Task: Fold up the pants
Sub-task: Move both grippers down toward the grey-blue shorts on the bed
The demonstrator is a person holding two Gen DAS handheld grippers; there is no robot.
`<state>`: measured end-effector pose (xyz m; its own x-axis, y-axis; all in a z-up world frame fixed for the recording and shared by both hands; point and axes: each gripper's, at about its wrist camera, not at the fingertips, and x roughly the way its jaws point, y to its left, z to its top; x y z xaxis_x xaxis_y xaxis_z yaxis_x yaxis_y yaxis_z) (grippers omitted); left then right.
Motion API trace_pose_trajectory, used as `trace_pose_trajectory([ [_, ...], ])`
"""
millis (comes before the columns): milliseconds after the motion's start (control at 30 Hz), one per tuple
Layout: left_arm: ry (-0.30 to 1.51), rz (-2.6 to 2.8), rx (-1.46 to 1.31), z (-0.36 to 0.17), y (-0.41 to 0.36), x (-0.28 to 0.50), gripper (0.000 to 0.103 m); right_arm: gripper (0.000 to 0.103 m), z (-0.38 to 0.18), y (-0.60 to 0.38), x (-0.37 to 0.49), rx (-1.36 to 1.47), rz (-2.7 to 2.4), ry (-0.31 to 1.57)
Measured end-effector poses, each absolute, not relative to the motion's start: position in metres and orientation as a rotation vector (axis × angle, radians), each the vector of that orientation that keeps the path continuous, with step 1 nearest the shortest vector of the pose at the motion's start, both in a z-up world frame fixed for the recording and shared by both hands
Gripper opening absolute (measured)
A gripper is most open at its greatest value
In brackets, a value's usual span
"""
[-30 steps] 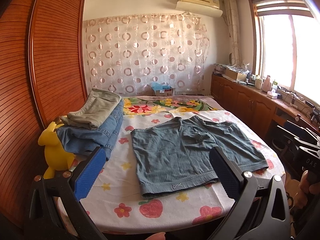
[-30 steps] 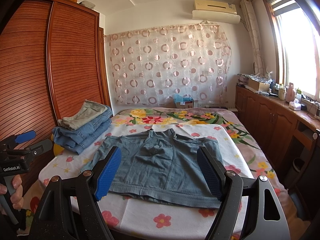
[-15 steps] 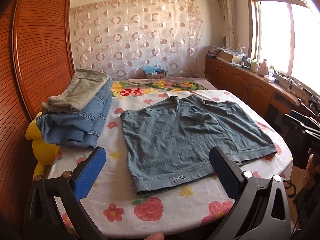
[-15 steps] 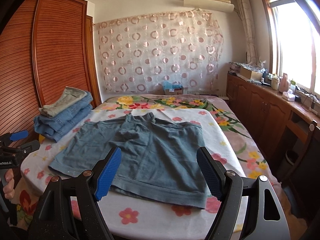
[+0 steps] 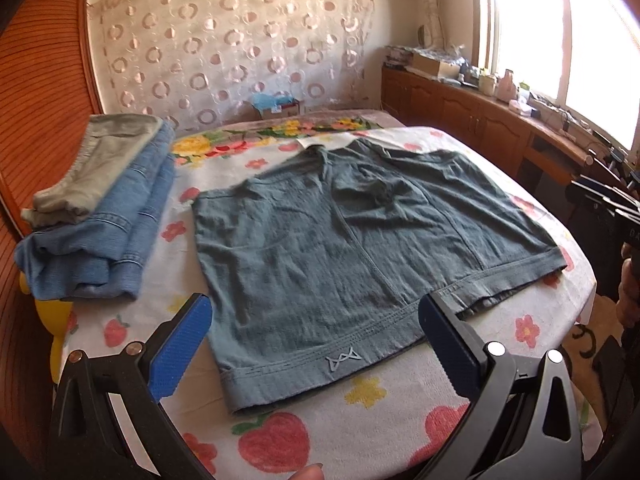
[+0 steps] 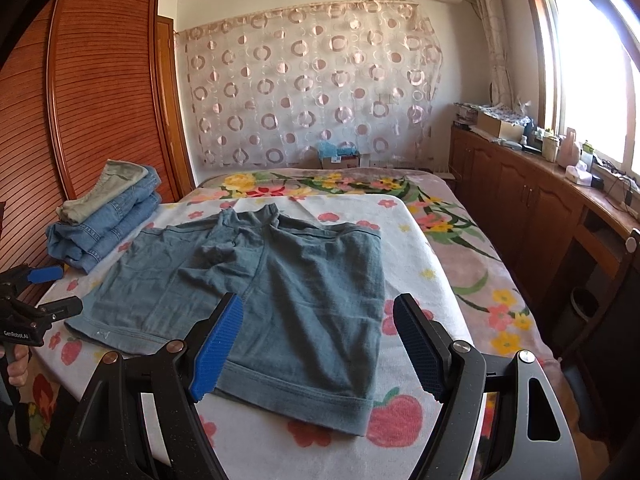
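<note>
On the bed: shorts [image 5: 360, 240] lie spread flat on the flowered sheet [image 5: 360, 432], unfolded, waistband toward the far curtain, both leg hems along the near edge; some wrinkles bunch near the crotch
Beside them: stack of folded jeans [image 5: 100, 232] on the left side of the bed, near the shorts but apart from them; a yellow toy [image 5: 48, 312] shows beneath the stack's near corner
Left gripper [image 5: 316, 344]: blue-padded fingers [image 5: 180, 344] spread wide, holding nothing; it hovers above the near-left leg hem, the small logo on the hem between the fingers
Right gripper [image 6: 318, 344]: fingers [image 6: 218, 348] wide apart as well, nothing in them; it hangs over the near-right leg hem
Step in hand, as I judge it: the approach to a first grasp; folding has not begun
How to do it well: lower each gripper to one outer corner of the same side, one at the hem and one at the waistband; close only on the fabric of the shorts, not on the sheet under them; lift just enough to clear the bed; carry that half across so leg meets leg and the edges line up
Risk: pinching the sheet with the hem; dragging the shorts toward the jeans; leaving the crotch wrinkles trapped inside the fold
</note>
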<state>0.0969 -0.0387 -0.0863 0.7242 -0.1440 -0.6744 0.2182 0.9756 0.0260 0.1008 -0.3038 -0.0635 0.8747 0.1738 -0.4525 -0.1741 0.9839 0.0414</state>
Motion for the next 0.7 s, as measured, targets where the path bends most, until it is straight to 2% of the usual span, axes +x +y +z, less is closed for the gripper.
trace_pose_trajectory([
  [300, 0.861, -0.229, 0.104, -0.115, -0.044, 0.129, 0.103, 0.079, -0.059, -0.311, 0.128, -0.026, 0.192, 0.509],
  [567, 0.847, -0.245, 0.117, -0.111, -0.038, 0.138, 0.103, 0.077, -0.061, -0.32, 0.173, -0.016, 0.188, 0.573],
  [700, 0.841, -0.252, 0.12, -0.104, -0.036, 0.147, 0.103, 0.072, -0.061, -0.325, 0.199, 0.008, 0.188, 0.627],
])
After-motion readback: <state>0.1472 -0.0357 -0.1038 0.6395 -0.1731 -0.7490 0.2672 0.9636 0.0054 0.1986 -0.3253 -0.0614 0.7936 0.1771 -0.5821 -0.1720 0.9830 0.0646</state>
